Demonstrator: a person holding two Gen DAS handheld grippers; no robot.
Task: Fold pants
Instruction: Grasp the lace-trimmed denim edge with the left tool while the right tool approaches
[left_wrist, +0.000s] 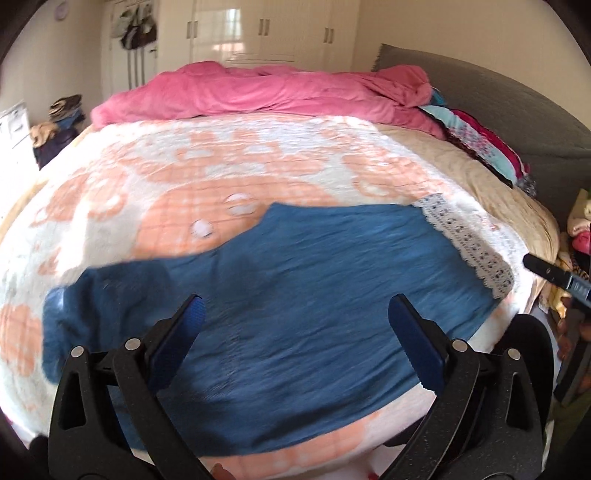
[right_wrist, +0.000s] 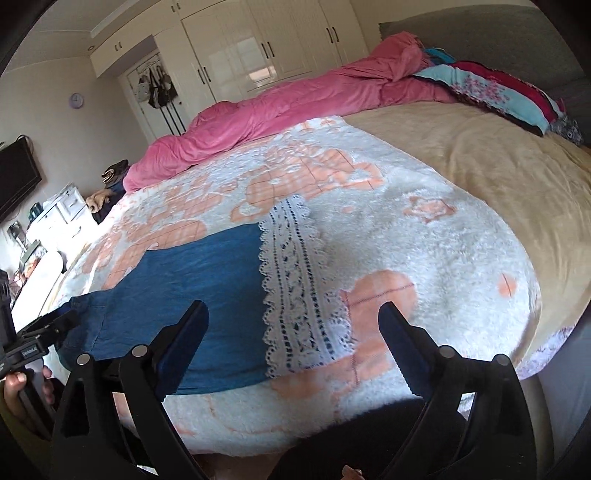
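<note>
Blue pants (left_wrist: 295, 295) with white lace hems (left_wrist: 469, 243) lie flat on a white and peach blanket (left_wrist: 184, 177) on the bed. My left gripper (left_wrist: 295, 314) is open and empty, hovering over the middle of the pants. My right gripper (right_wrist: 291, 325) is open and empty, above the lace hem (right_wrist: 299, 291) and the blue leg (right_wrist: 192, 280). The right gripper's tip shows at the right edge of the left wrist view (left_wrist: 550, 273). The left gripper shows at the left edge of the right wrist view (right_wrist: 37, 332).
A pink duvet (left_wrist: 258, 92) lies bunched along the far side of the bed. Patterned folded cloth (right_wrist: 498, 92) sits by the grey headboard (left_wrist: 498, 85). A beige sheet (right_wrist: 480, 166) covers the bed's right part. White wardrobes (right_wrist: 277, 44) stand behind. Clothes are piled on the floor (left_wrist: 55, 125).
</note>
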